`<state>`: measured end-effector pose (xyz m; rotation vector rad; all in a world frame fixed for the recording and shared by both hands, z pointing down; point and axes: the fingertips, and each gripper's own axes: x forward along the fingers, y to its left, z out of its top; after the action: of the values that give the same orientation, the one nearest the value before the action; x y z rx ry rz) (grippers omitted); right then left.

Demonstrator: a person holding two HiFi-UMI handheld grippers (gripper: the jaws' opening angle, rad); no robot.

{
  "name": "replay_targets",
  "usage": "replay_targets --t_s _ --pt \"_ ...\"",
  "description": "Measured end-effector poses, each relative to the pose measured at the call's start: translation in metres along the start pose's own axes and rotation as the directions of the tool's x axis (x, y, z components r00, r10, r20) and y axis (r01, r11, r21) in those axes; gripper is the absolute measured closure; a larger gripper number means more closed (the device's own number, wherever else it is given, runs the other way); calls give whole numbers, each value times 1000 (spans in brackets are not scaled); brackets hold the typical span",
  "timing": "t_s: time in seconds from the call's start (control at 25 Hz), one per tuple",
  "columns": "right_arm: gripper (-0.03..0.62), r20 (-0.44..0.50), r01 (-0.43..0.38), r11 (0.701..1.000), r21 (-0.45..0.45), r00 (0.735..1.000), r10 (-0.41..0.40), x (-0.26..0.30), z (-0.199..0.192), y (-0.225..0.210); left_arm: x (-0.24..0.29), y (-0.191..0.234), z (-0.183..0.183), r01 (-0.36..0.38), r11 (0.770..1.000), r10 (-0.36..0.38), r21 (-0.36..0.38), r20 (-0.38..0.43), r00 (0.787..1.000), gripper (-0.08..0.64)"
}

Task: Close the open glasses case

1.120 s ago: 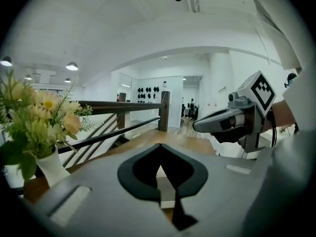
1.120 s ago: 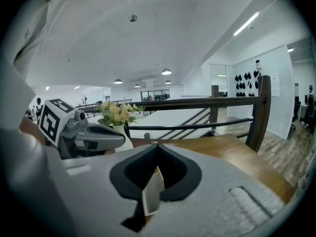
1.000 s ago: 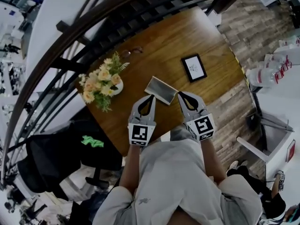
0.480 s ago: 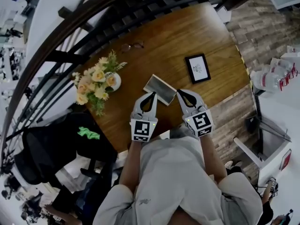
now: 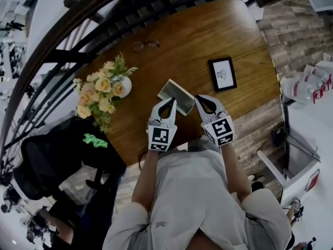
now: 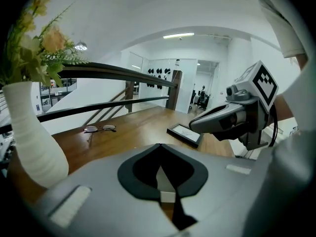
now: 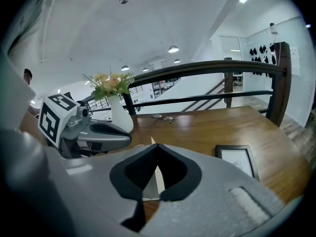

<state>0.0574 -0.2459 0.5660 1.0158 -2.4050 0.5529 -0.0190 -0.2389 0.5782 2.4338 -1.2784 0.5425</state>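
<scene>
Glasses case [image 5: 177, 94] open on worktop [image 5: 208, 35], just ahead of my left gripper [image 5: 170, 101] and right gripper [image 5: 197, 98]; fingers on both closed, empty. Likely light, stiff, slippy: brace base, press lid's free edge.

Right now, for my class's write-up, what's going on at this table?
A person holds a gripper in each hand over a wooden table. The left gripper and right gripper, both with jaws together, flank the glasses case, whose lid appears raised. The case is not yet closed.
</scene>
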Motion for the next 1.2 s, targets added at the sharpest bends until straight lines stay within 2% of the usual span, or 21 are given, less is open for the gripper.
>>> replay_targets --t_s 0.2,0.72,1.2 --pt "589 -35 -18 1000 11 999 18 9 -17 -7 17 -6 -18 5 1000 -6 -15 -31 999 540" --pt "588 -78 -56 998 24 995 58 22 -31 -13 45 -23 -43 36 998 -40 -42 -106 994 540" --pt "589 -108 -68 997 30 992 71 32 -45 -12 59 -33 -49 60 996 -66 -59 -116 991 540"
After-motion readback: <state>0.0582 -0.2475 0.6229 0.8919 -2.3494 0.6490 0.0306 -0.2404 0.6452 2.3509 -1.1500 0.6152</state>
